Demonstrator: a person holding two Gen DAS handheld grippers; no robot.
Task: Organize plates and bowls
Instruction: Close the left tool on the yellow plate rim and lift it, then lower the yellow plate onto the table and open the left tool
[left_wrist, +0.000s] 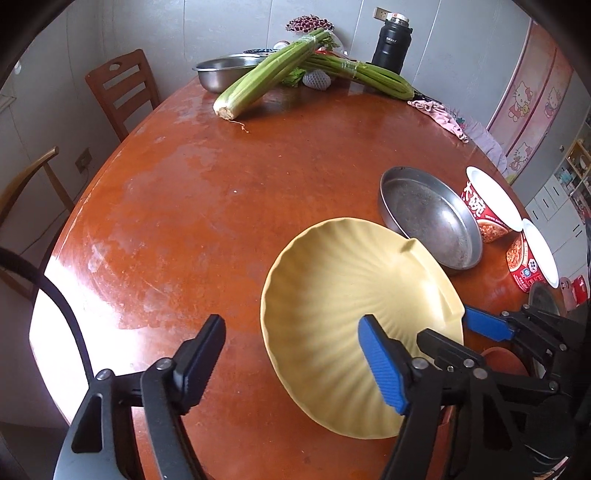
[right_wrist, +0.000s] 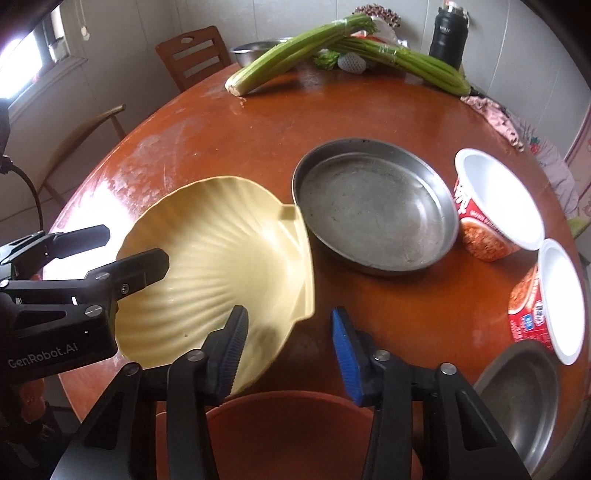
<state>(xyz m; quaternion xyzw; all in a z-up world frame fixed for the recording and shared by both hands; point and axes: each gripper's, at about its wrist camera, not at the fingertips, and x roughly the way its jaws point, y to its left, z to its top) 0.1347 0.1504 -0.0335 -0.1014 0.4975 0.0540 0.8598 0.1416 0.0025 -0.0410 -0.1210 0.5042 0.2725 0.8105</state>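
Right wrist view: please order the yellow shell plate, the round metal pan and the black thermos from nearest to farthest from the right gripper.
From the right gripper:
1. yellow shell plate, beside its left finger.
2. round metal pan, ahead at mid-table.
3. black thermos, at the far edge.

This is a home dining room. A round wooden table holds celery, a steel bowl and a thermos. Wooden chairs stand beside it, and a cartoon-cat wardrobe behind.

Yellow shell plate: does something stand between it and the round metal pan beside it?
Nothing visible does. The yellow shell plate is tilted, its edge right beside the metal pan; the nearest noodle cup stands beyond the pan.
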